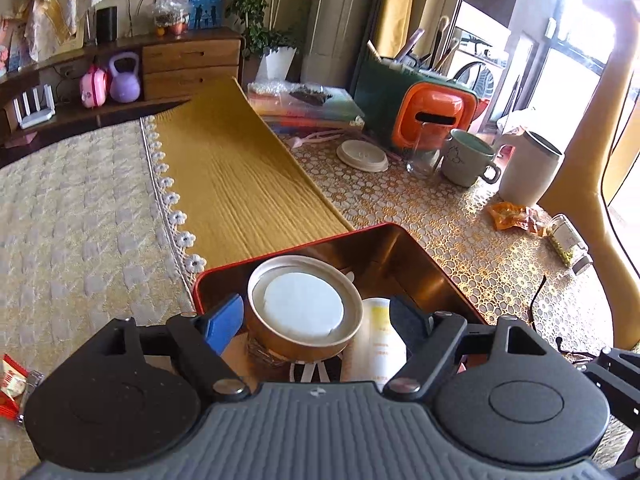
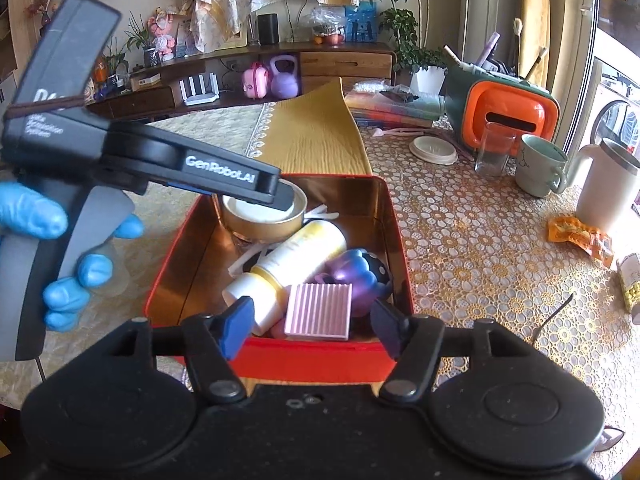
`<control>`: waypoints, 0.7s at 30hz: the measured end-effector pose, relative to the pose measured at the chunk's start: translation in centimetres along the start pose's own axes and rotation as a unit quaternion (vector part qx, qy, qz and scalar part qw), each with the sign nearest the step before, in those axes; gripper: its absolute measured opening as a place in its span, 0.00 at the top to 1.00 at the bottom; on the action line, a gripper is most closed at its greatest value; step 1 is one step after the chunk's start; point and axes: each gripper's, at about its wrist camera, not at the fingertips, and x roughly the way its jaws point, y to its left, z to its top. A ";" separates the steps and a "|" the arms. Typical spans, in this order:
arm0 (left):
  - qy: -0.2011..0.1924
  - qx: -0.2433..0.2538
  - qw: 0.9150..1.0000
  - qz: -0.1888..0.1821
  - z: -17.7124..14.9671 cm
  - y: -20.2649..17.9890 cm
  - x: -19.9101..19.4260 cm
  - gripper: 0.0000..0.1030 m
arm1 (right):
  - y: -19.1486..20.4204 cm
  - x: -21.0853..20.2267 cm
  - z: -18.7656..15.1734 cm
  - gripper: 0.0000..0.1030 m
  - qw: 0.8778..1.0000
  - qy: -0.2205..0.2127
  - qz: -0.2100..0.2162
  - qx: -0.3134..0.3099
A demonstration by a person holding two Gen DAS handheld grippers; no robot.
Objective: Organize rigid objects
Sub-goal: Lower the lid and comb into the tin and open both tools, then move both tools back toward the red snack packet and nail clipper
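Observation:
A red tin box [image 2: 312, 364] with a golden inside stands open on the table. In it lie a white and yellow bottle [image 2: 296, 260], a purple toy [image 2: 352, 276], a pink ribbed block [image 2: 318, 310] and, at the far end, a round gold tin [image 1: 304, 304] with a white top. My left gripper [image 1: 316, 322] is open, its fingers on either side of the gold tin with small gaps. The right wrist view shows this left gripper [image 2: 280, 196] over the tin, held by a blue-gloved hand [image 2: 36, 212]. My right gripper [image 2: 314, 330] is open at the box's near wall, with the pink block just beyond its pads.
On the lace tablecloth to the right are a glass [image 2: 492, 148], a pale mug [image 2: 540, 168], a white jug [image 2: 608, 188], a round lid [image 2: 434, 150], an orange wrapper [image 2: 580, 236] and a small jar [image 2: 632, 284]. An orange and green case [image 2: 512, 116] and stacked books [image 2: 396, 108] sit behind.

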 end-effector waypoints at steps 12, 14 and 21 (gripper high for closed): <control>-0.056 0.028 0.998 0.022 -1.4 1.6 -7.3 0.19 | 2.0 -3.0 0.5 0.23 0.999 -0.035 0.016 0.001; -0.063 0.026 0.997 0.025 -1.8 2.3 -8.7 0.19 | 2.6 -3.5 0.6 0.22 0.999 -0.041 0.023 0.000; -0.085 0.018 0.995 0.044 -3.7 5.6 -13.4 0.19 | 5.4 -5.0 0.9 0.14 0.996 -0.067 0.048 -0.019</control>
